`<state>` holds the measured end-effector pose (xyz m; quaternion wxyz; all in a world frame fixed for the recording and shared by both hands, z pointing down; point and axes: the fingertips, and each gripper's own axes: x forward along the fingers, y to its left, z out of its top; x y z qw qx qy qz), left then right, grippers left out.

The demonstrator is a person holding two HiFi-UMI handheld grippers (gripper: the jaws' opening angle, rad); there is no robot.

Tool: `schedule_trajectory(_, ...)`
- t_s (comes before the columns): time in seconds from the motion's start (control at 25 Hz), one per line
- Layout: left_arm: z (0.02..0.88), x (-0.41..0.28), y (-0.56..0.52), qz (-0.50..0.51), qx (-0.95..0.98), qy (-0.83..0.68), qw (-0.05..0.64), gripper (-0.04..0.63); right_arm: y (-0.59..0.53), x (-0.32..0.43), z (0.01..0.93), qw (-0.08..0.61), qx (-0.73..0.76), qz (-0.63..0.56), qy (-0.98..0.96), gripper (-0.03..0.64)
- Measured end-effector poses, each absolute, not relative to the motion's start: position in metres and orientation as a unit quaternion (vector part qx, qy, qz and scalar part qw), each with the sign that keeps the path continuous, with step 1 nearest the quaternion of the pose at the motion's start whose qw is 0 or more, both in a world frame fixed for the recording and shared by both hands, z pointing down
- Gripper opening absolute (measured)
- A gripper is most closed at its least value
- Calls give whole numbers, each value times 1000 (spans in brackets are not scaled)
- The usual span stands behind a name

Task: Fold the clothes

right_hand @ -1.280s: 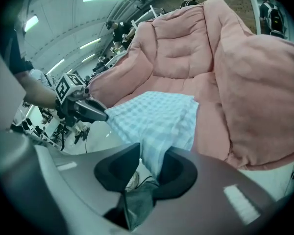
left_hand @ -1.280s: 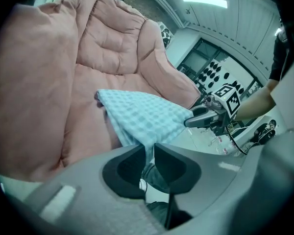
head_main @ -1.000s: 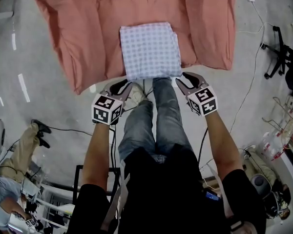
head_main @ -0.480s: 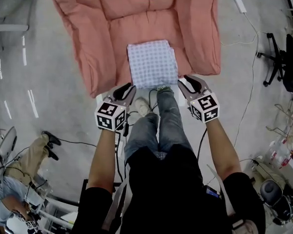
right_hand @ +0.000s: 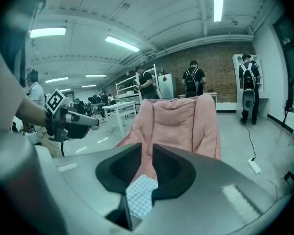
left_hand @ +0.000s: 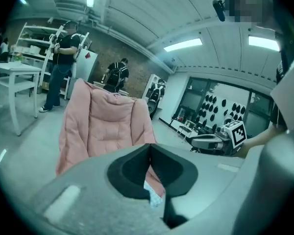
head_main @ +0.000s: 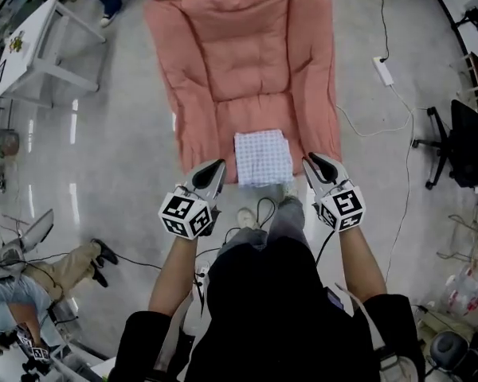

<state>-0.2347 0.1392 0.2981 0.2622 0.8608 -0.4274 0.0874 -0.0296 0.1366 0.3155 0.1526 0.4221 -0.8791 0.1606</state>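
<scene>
The small blue-and-white checked cloth (head_main: 263, 157) is folded into a neat square. It lies at the 6 o'clock edge of a big salmon-pink quilted cover (head_main: 247, 62) spread flat below the person.

Both tools hang in the air clear of the cloth. The left tool (head_main: 215, 168) is at the cloth's 9 o'clock, its jaws fully together and holding nothing. The right tool (head_main: 312, 161) is at the cloth's 3 o'clock. Its jaws have just been closing and now stand a narrow slit apart, with nothing between them.

Further out, a white desk (head_main: 24, 42) stands at 10 o'clock of the cover. A white power strip (head_main: 381, 70) lies on the grey floor at 3 o'clock, and a black office chair (head_main: 462, 142) sits beyond it.
</scene>
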Motion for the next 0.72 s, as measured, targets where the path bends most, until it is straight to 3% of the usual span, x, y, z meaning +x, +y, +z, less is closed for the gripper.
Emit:
schedule_trajectory(0.16, 246, -226, 132, 67, 857, -452, 238, 8, 122, -33, 266, 104, 412, 164, -890, 63)
schedule_trajectory(0.72, 164, -192, 103, 56, 821, -558, 106, 6, 71, 12, 177, 67, 355, 70, -930, 20)
